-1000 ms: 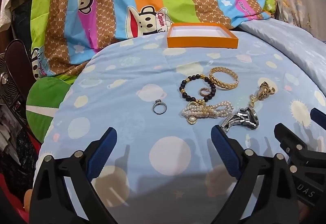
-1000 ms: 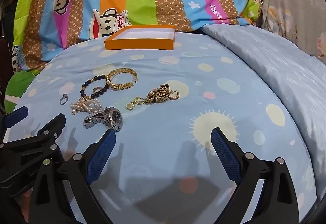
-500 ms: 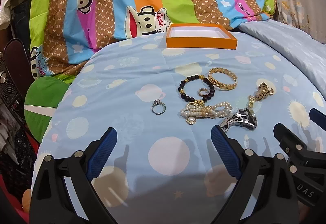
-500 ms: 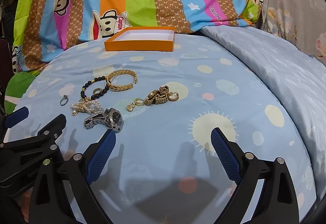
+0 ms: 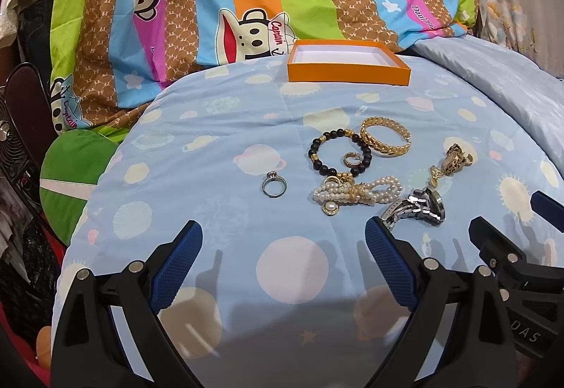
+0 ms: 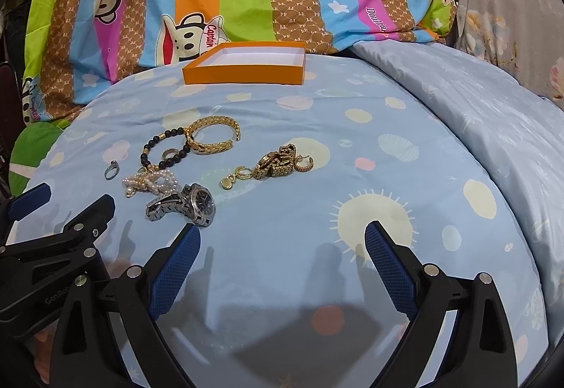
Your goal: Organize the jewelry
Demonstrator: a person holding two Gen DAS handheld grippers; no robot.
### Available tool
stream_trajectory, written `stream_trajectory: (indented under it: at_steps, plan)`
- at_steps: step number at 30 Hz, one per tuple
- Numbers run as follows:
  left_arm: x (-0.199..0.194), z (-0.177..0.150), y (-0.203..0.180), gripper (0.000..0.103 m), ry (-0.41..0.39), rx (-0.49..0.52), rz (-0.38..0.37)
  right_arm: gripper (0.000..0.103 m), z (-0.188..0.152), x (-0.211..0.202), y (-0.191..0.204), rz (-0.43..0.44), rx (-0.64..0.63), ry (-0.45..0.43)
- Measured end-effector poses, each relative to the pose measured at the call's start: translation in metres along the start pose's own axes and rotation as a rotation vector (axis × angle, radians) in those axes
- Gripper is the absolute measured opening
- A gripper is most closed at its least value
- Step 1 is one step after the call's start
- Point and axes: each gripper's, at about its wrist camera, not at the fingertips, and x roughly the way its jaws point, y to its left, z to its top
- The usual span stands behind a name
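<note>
Both tools are held low over a bed covered in a pale blue sheet (image 5: 218, 127), and nothing is gripped by either. The left tool (image 5: 283, 252) is spread wide, its blue pads (image 5: 176, 268) well apart; the right tool (image 6: 282, 252) is spread the same way.

The jewelry is laid in a loose cluster on the sheet, beyond the tools. A silver ring (image 5: 274, 184) lies alone at the left. To its right a black bead bracelet (image 5: 338, 155) is seen, with a small ring (image 5: 351, 159) inside its loop and a gold chain bracelet (image 5: 386, 140) just beside it on the far right. Nearer, a pearl piece (image 5: 356, 195) lies touching the beads, and a silver watch (image 6: 183, 203) is set near the right tool's left finger. A gold watch (image 6: 276, 162) with small gold earrings (image 6: 304, 164) beside it lies to the right of the cluster.

An orange box (image 5: 349, 65), open and white inside, sits at the far edge of the sheet, before a striped cartoon quilt (image 5: 176, 0).
</note>
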Motion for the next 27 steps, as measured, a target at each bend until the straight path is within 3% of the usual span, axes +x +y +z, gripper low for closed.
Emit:
stream_trajectory:
  at_steps: [27]
  plan:
    - [-0.0004,0.0013,0.0008,0.091,0.002,-0.002,-0.002,0.092,0.0,-0.0001,0.0005,0.001,0.0,0.001]
